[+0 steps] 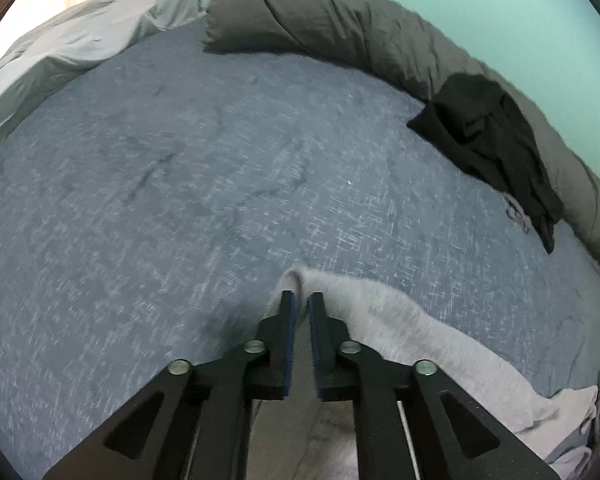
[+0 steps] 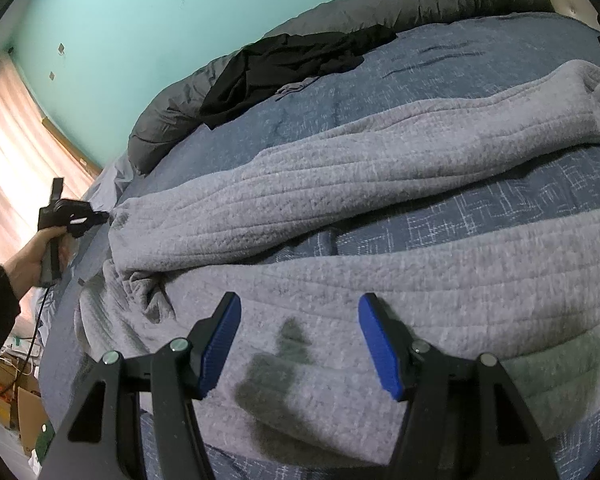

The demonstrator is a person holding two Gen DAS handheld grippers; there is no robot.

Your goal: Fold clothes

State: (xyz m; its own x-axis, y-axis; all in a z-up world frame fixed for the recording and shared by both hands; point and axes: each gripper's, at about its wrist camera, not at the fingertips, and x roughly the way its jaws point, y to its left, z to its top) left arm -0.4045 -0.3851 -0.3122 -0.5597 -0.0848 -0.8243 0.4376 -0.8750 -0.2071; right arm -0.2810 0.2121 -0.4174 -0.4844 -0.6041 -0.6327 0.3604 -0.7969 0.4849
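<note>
We see two views of a bed covered in a blue crosshatch blanket (image 1: 220, 184), and much of the scene is cut off or soft: the left wrist view is slightly blurred, and the grey fleece garment (image 2: 340, 184) runs out of its lower right edge, so from there we cannot make out its full shape. The fabric under the left gripper (image 1: 301, 300) is partly hidden by the fingers (image 1: 288, 320), whose blue pads sit nearly together on a raised corner of the fleece; a narrow gap shows between them lower down. In the right wrist view that same gripper (image 2: 102, 216), far off to the left, pinches the end of one fleece leg, held by a hand (image 2: 40, 252) in a dark sleeve, wrist roughly level, tool pointing toward the cloth. The right gripper (image 2: 300, 344) hangs just above the nearer fleece leg with its pads (image 2: 380, 356) wide apart, gripping nothing; its shadow falls on the fabric between them. Beyond the fleece, ahead of the right gripper, a black garment (image 2: 292, 64) lies crumpled against a rolled dark grey duvet (image 2: 420, 0) along the teal wall (image 2: 140, 20). Below the left-hand edge, cardboard boxes (image 2: 28, 412) are only partly visible.
</note>
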